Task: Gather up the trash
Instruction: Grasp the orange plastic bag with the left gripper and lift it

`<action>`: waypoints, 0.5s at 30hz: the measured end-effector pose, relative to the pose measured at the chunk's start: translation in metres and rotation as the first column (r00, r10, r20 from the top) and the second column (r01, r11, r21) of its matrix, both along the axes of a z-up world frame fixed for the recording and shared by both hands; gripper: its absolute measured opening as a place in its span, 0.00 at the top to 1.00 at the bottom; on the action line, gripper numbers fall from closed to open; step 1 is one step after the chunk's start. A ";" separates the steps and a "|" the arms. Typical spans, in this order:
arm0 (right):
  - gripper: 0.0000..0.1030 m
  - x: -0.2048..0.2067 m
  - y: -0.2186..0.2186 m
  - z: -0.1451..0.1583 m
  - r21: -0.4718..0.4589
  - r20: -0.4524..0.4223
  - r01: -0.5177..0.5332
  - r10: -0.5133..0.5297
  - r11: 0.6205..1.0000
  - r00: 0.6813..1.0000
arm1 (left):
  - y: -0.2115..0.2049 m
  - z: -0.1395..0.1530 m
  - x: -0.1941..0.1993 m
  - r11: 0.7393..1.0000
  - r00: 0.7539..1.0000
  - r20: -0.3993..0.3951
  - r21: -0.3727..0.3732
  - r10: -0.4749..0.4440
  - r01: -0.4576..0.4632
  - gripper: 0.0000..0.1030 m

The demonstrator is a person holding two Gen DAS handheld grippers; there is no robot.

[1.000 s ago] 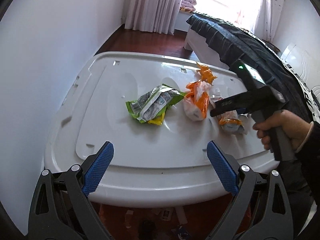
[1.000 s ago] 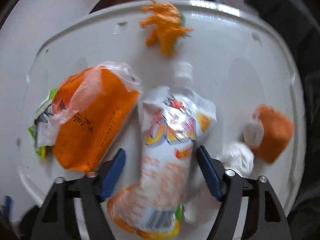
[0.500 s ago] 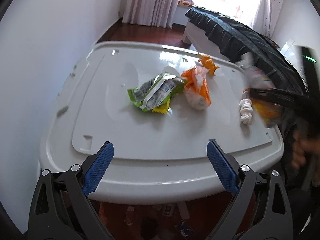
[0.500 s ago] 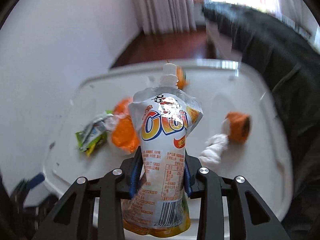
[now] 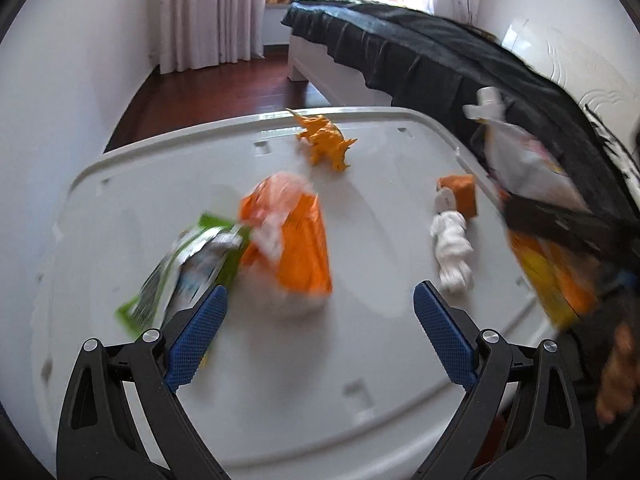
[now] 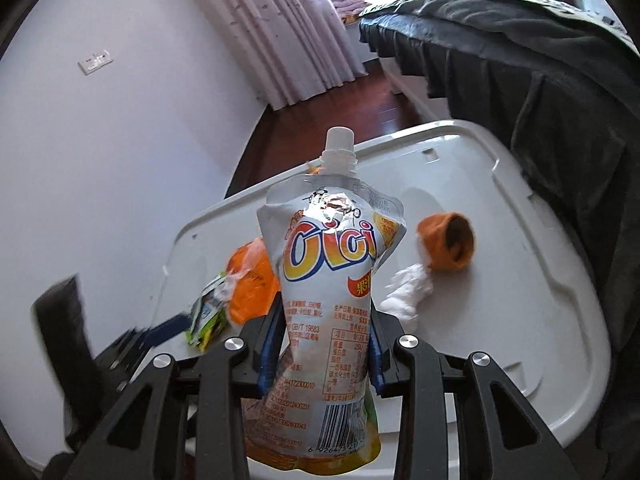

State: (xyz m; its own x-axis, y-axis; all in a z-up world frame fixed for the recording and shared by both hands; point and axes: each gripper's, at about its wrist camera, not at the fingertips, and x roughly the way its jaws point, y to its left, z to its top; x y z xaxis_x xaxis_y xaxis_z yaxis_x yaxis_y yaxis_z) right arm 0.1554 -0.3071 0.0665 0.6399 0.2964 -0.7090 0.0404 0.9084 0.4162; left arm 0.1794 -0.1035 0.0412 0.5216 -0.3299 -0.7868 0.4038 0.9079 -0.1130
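One piece is off the white plastic lid (image 6: 500, 320): the right gripper (image 6: 320, 354), jaws just closed, clamps the silver spouted drink pouch (image 6: 332, 280) mid-frame. Left gripper (image 5: 320, 332), fingers apart and empty, has advanced over the orange plastic bag (image 5: 296, 236).

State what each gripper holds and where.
Right gripper clamps the drink pouch by its lower body, spout up. Left gripper holds nothing.

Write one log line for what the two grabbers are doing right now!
right gripper: shut on silver spouted drink pouch, lifted | left gripper: open, empty, over orange plastic bag | on white plastic lid: crumpled white tissue
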 end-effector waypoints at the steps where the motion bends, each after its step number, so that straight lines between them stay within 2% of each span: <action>1: 0.66 0.000 -0.001 0.001 0.002 0.003 0.000 0.000 1.000 1.000 | -0.006 -0.003 0.009 1.000 1.000 -0.004 0.014 0.002 -0.002 0.11; 5: 0.65 0.001 -0.009 0.004 0.005 0.011 0.020 -0.020 1.000 1.000 | -0.029 -0.018 0.047 0.996 1.000 -0.016 0.092 0.011 -0.010 0.11; 9: 0.65 -0.004 -0.011 0.004 0.018 -0.002 0.041 -0.041 0.999 0.999 | -0.046 -0.045 0.073 0.977 0.999 -0.042 0.214 0.018 -0.008 0.12; 11: 0.65 -0.003 -0.010 0.003 0.021 -0.010 0.042 -0.042 0.999 0.999 | -0.049 -0.062 0.078 0.965 0.997 -0.070 0.263 0.010 0.009 0.38; 13: 0.65 0.000 -0.011 0.003 0.017 -0.009 0.043 -0.043 0.999 0.999 | -0.046 -0.062 0.079 0.976 0.998 -0.063 0.219 -0.002 0.016 0.51; 15: 0.65 0.002 -0.010 0.003 0.015 -0.007 0.046 -0.045 0.999 0.999 | -0.044 -0.060 0.078 0.978 0.999 -0.049 0.206 -0.014 0.024 0.63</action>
